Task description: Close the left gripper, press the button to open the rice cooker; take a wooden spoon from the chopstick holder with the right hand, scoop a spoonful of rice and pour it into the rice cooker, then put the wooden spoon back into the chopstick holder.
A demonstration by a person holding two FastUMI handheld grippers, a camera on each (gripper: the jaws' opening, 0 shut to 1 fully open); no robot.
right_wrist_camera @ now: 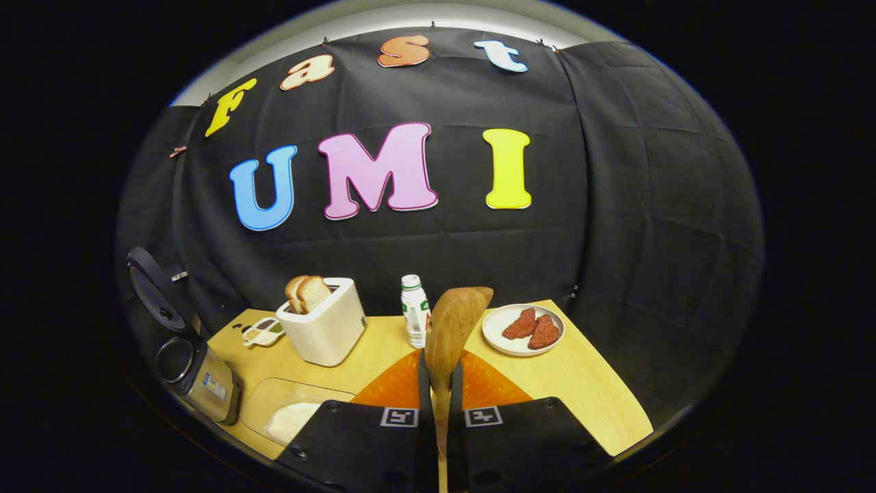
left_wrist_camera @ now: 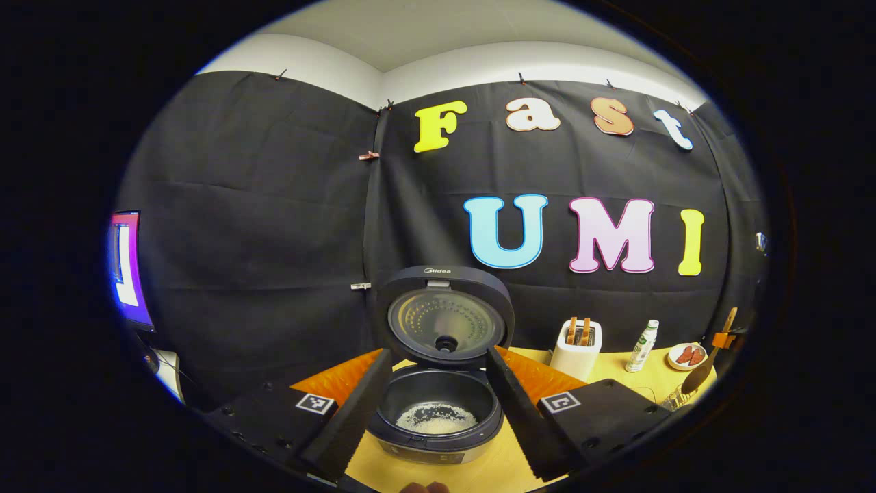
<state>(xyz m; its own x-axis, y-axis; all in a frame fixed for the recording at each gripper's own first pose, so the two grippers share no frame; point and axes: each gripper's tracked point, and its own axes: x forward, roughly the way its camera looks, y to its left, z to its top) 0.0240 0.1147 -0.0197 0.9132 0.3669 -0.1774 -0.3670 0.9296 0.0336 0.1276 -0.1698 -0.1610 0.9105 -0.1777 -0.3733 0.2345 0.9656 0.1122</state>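
Observation:
The rice cooker (left_wrist_camera: pixel 438 424) stands right in front of my left gripper (left_wrist_camera: pixel 438 352), its lid (left_wrist_camera: pixel 445 315) raised and white rice lying in the pot. The left fingers (left_wrist_camera: pixel 349 418) are spread wide, open, one on each side of the cooker, touching nothing. In the right gripper view the right gripper (right_wrist_camera: pixel 440 363) is shut on the handle of a wooden spoon (right_wrist_camera: pixel 452 325), whose bowl points up and away over the table. The cooker (right_wrist_camera: pixel 195 373) sits far to the left there. A clear dish of rice (right_wrist_camera: pixel 291 419) lies low left of the right fingers.
On the wooden table (right_wrist_camera: pixel 588 390) stand a white toaster (right_wrist_camera: pixel 325 329) with bread slices, a small bottle (right_wrist_camera: pixel 414 311), a plate (right_wrist_camera: pixel 523 330) with red meat pieces and a little dish (right_wrist_camera: pixel 263 331). The right gripper with the spoon (left_wrist_camera: pixel 698 375) appears at the far right.

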